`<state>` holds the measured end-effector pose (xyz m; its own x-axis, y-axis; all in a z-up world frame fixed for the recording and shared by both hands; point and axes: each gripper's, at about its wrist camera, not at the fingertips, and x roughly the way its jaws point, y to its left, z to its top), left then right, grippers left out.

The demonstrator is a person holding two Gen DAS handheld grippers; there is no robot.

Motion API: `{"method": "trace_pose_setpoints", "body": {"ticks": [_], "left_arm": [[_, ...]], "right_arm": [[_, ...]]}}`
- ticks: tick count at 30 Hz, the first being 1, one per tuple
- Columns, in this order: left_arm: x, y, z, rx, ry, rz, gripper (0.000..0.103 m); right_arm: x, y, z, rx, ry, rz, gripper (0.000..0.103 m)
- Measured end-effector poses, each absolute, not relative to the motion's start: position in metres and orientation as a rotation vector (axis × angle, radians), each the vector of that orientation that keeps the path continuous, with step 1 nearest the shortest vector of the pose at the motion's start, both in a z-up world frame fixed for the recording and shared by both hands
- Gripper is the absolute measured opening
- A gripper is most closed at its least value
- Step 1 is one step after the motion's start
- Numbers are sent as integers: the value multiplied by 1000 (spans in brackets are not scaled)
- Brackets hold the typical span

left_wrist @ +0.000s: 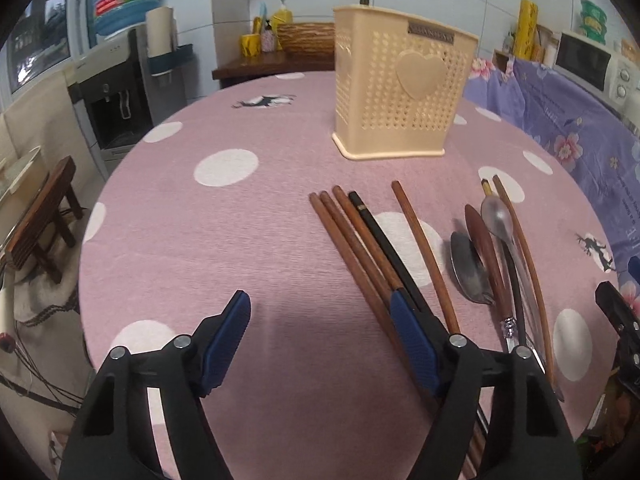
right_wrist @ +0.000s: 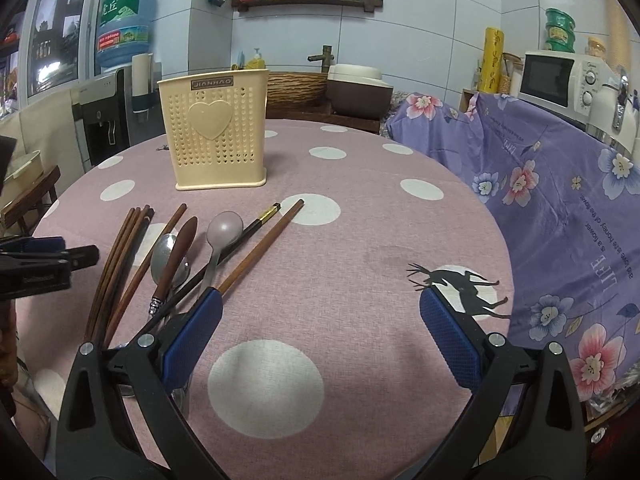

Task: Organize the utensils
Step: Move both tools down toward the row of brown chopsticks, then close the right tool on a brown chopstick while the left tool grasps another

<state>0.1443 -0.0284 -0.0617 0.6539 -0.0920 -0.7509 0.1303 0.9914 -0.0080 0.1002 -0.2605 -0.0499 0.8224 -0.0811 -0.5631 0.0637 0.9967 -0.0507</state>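
A beige perforated utensil holder (left_wrist: 400, 88) (right_wrist: 216, 132) stands upright on the far part of the round pink dotted table (left_wrist: 208, 248). In front of it lie several brown and black chopsticks (left_wrist: 356, 240) (right_wrist: 116, 256), a metal spoon (left_wrist: 468, 268) (right_wrist: 166, 256), a wooden-handled spoon (left_wrist: 486, 248) and a pale plastic spoon (left_wrist: 496, 216) (right_wrist: 224, 226). My left gripper (left_wrist: 318, 300) is open just above the cloth, its right finger over the chopstick bundle and nothing between the pads. My right gripper (right_wrist: 320, 296) is open to the right of the utensils, with only bare cloth between its fingers.
A purple floral cloth (right_wrist: 560, 200) covers something along the table's right side, with a microwave (right_wrist: 560, 80) behind it. A water dispenser (left_wrist: 116, 100) and a wooden stool (left_wrist: 40, 224) stand off the table's left edge. A wooden counter with a basket (right_wrist: 296, 88) sits behind.
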Motion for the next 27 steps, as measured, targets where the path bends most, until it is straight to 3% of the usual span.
{"method": "trace_pose_setpoints", "body": {"ticks": [20, 25, 27], "left_arm": [[163, -10, -57, 20, 874, -115, 70], [176, -5, -58, -54, 901, -116, 65], [179, -5, -56, -73, 906, -116, 64]], "right_arm": [[153, -261, -44, 34, 725, -16, 98], [185, -258, -45, 88, 816, -16, 78], [198, -257, -46, 119, 848, -11, 64]]}}
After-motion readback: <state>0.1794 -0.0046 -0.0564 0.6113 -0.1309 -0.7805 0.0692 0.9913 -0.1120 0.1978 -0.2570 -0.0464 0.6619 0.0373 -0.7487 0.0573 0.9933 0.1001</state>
